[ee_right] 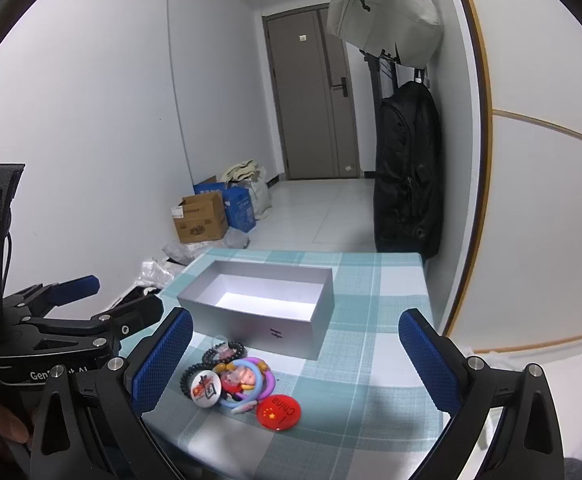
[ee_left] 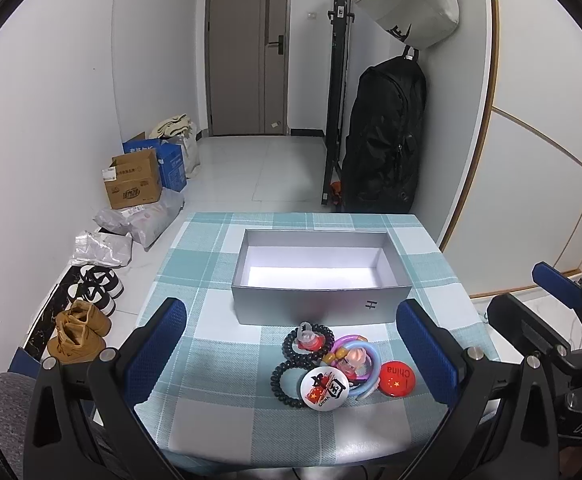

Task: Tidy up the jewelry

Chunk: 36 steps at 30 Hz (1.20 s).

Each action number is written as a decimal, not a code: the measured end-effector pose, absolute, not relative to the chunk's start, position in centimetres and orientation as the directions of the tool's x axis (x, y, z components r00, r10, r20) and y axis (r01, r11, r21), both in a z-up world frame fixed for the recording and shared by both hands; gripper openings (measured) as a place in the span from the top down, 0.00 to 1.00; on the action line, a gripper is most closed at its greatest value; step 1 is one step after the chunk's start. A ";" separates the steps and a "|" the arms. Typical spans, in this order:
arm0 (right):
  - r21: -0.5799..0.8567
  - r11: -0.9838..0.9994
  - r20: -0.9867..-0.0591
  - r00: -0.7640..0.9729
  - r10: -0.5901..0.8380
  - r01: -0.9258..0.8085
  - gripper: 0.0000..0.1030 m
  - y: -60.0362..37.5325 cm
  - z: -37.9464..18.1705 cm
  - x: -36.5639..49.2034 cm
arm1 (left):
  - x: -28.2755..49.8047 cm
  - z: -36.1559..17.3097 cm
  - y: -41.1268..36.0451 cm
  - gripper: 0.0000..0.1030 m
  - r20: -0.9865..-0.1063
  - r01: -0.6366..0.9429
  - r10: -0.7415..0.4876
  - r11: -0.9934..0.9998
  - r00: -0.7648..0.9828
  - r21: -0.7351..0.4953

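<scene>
Left wrist view: left gripper [ee_left: 291,344], fingers spread wide, empty, above the checked tabletop [ee_left: 211,280].
Jewelry pile [ee_left: 331,364]: black coil bands, pastel rings, a white badge, a red "China" badge [ee_left: 398,378]; just in front of the open grey box [ee_left: 319,300].
Right wrist view: right gripper [ee_right: 295,356], fingers apart, empty.
Pile: lower left of the tabletop, near the box's front wall.

Your open box [ee_left: 315,276] sits mid-table [ee_left: 211,360], empty. Trinket pile [ee_left: 327,364] lies just in front of it, one badge [ee_left: 398,379] at the pile's right edge. Backpack [ee_left: 383,136] hangs behind the table, right; cartons [ee_left: 135,178] and shoes [ee_left: 87,320] on the floor, left.
</scene>
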State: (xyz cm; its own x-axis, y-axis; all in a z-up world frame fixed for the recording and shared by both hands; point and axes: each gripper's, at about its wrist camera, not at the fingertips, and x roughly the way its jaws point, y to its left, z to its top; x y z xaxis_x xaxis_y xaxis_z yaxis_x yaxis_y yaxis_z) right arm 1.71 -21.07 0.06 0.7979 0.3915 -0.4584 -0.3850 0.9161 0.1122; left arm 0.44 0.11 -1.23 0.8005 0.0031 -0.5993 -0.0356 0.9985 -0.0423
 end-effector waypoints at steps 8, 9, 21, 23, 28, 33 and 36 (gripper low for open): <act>0.097 0.925 -0.464 0.805 0.369 -0.368 0.00 -21.0 0.0 1.8 | 0.8 -1.7 -0.1 0.01 -0.609 -0.019 -0.012 0.999 0.793 -0.045; 0.104 0.923 -0.462 0.804 0.374 -0.370 0.00 -21.0 0.1 1.9 | 0.9 -1.8 -0.1 0.01 -0.611 -0.019 -0.013 0.999 0.791 -0.046; 0.122 0.915 -0.471 0.789 0.394 -0.384 0.00 -21.0 -0.2 2.3 | 1.6 -2.3 0.0 0.01 -0.633 -0.013 -0.030 0.998 0.774 -0.062; 0.122 0.917 -0.475 0.789 0.389 -0.379 0.00 -21.0 -0.3 2.5 | 1.8 -2.6 0.0 0.01 -0.649 0.000 -0.040 0.998 0.760 -0.062; 0.118 0.925 -0.493 0.787 0.371 -0.362 0.00 -21.0 -0.6 3.1 | 2.4 -4.2 0.0 0.01 -0.711 0.059 -0.105 0.994 0.696 -0.089; 0.133 0.933 -0.516 0.780 0.353 -0.335 0.00 -21.6 -1.1 4.1 | 2.7 -5.7 -0.4 0.02 -0.766 0.119 -0.149 0.988 0.625 -0.094; 0.153 0.937 -0.533 0.772 0.346 -0.314 0.00 -22.1 -1.4 4.7 | 3.0 -7.0 -0.8 0.09 -0.806 0.149 -0.166 0.984 0.568 -0.098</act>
State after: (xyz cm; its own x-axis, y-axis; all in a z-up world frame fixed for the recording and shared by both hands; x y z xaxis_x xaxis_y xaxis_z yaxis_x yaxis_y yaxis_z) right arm 4.71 -22.14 -1.44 0.7721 0.3462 -0.5330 -0.3144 0.9369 0.1532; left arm 2.99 -0.79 -6.96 0.5685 -0.1662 -0.8058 0.1495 0.9839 -0.0975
